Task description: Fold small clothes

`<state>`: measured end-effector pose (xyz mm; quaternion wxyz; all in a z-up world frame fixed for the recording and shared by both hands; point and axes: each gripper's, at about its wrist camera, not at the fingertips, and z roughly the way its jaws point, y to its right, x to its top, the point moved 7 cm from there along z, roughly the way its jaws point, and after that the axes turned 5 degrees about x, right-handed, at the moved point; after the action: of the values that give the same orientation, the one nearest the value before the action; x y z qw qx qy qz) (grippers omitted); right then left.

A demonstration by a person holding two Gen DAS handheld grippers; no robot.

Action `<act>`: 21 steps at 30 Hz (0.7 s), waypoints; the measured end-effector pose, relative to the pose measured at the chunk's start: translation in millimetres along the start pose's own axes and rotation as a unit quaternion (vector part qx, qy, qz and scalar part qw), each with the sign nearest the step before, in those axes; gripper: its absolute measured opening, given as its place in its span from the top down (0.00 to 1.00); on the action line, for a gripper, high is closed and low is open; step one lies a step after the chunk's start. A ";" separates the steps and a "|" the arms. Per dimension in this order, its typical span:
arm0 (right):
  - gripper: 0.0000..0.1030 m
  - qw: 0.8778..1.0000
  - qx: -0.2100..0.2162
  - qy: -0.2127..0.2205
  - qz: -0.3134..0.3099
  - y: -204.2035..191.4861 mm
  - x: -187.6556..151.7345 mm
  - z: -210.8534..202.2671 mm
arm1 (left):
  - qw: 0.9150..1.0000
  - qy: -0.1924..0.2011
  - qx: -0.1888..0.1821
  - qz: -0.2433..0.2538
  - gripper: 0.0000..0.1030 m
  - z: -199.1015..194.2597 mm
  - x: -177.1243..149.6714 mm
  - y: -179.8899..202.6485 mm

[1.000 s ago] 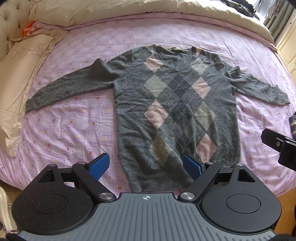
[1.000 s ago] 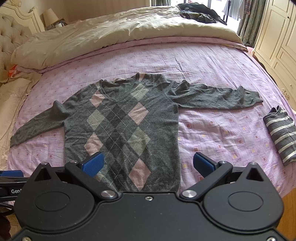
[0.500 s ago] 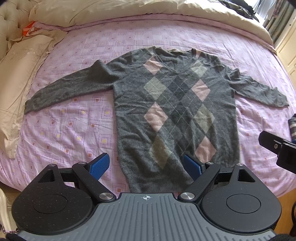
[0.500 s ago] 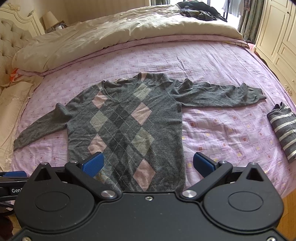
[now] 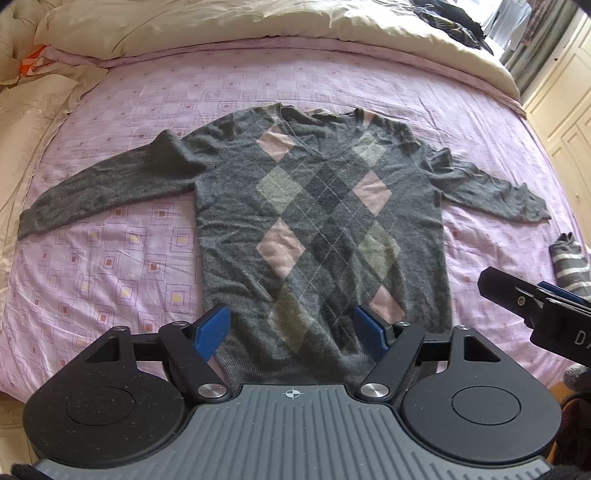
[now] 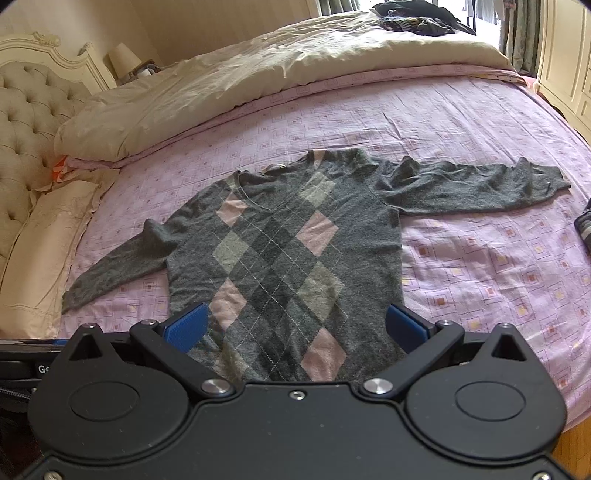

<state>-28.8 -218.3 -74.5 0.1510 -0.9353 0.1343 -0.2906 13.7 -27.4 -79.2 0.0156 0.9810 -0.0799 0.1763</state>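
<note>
The sweater point(image 5: 321, 236) lay flat and face up on the purple sheet point(image 5: 110, 258), in the middle of the bed, its neck towards the far side and its hem at the near edge. Both sleeves were stretched out to the sides, the body was spread to its full width, and no part of it was turned over on itself. By the look of it, then, no fold had been made in this garment yet: it had only been laid out, and sleeves and body all remained to be folded.

The left gripper point(image 5: 291, 330) hung over the hem towards its left corner. Its jaws had just been closing, yet they stood apart, with the hem showing between the blue pads point(image 5: 212, 328) and nothing pinched. The right gripper point(image 6: 295, 326) hung over the hem as well, nearer the right side seam, its jaws spread wide and holding nothing; whether either pair touched the knit I could not tell. This looked like the start of the first grasp, at the bottom edge.

Off to the right, near the bed's edge and well apart from the sweater, sat a striped garment point(image 5: 569, 266) in a compact bundle, which may have been a piece already folded, though that was a guess. Beyond the sheet a cream duvet point(image 6: 258, 74) was pushed back along the far side, dark clothes point(image 6: 417, 16) heaped on top of it, perhaps more to be folded. A pillow point(image 6: 44, 236) lay on the left by the padded headboard point(image 6: 26, 107).
</note>
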 end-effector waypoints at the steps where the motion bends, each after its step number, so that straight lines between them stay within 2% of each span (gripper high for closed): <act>1: 0.01 1.000 -0.002 -0.003 0.000 4.2 0.1 3.2 | 1.000 -0.001 -0.001 0.002 0.36 2.2 0.3 1.3; 5: 0.05 1.000 -0.004 0.001 0.001 30.7 7.4 15.5 | 1.000 0.018 0.002 -0.005 0.37 6.3 5.5 4.4; 9: 0.07 1.000 -0.008 0.011 -0.002 67.3 24.3 30.9 | 0.998 0.063 0.001 -0.015 0.37 8.7 21.8 11.7; 12: 0.15 1.000 -0.005 -0.001 0.009 104.3 40.2 49.3 | 0.994 0.104 -0.002 -0.027 0.37 10.7 38.2 21.5; 15: 0.18 1.000 0.003 -0.006 0.029 144.8 56.1 66.4 | 0.991 0.127 0.006 -0.039 0.37 16.7 51.9 32.3; 21: 0.19 0.997 -0.034 -0.017 0.065 237.7 86.2 100.3 | 0.994 0.089 0.041 -0.039 0.37 44.3 70.2 54.9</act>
<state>59.4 -445.3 -195.7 0.1401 -0.9339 0.2015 -0.2600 84.9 -94.8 -96.1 -0.0105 0.9635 -0.0323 0.2657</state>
